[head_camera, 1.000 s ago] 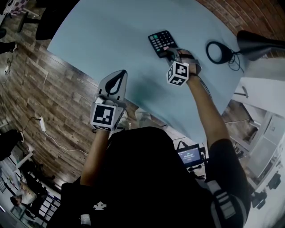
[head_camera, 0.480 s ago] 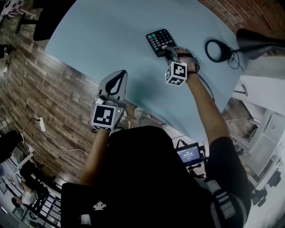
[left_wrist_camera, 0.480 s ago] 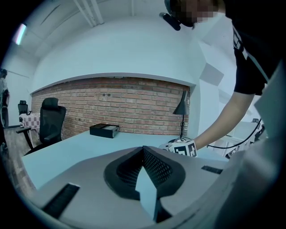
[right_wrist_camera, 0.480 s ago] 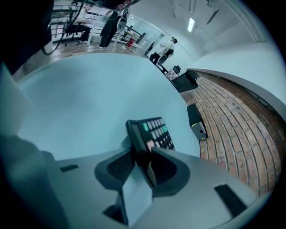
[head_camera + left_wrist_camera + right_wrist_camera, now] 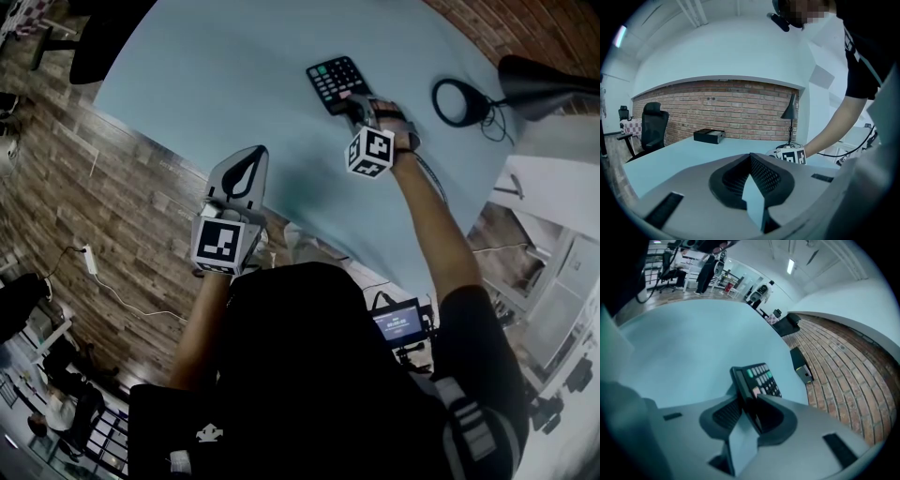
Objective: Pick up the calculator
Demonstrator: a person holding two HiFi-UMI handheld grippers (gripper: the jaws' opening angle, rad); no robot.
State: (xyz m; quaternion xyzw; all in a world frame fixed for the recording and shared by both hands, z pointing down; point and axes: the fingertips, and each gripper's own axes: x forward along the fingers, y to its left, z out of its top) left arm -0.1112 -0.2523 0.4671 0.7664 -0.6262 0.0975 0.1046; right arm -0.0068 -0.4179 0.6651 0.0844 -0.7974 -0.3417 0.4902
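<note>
Gripping looks done: right gripper [image 5: 354,108] pinches the calculator [image 5: 334,81] upper centre, lifting off the table [image 5: 234,75] remains; left gripper [image 5: 239,183] closed, empty.

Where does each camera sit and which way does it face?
Head view: on the head, facing steeply down at the table; left gripper, right gripper, left arm and right arm show.
Left gripper view: along its shut jaws, across the table toward a brick wall; the right arm shows.
Right gripper view: along jaws shut on the calculator.
Shared: head and right gripper views show the calculator.
</note>
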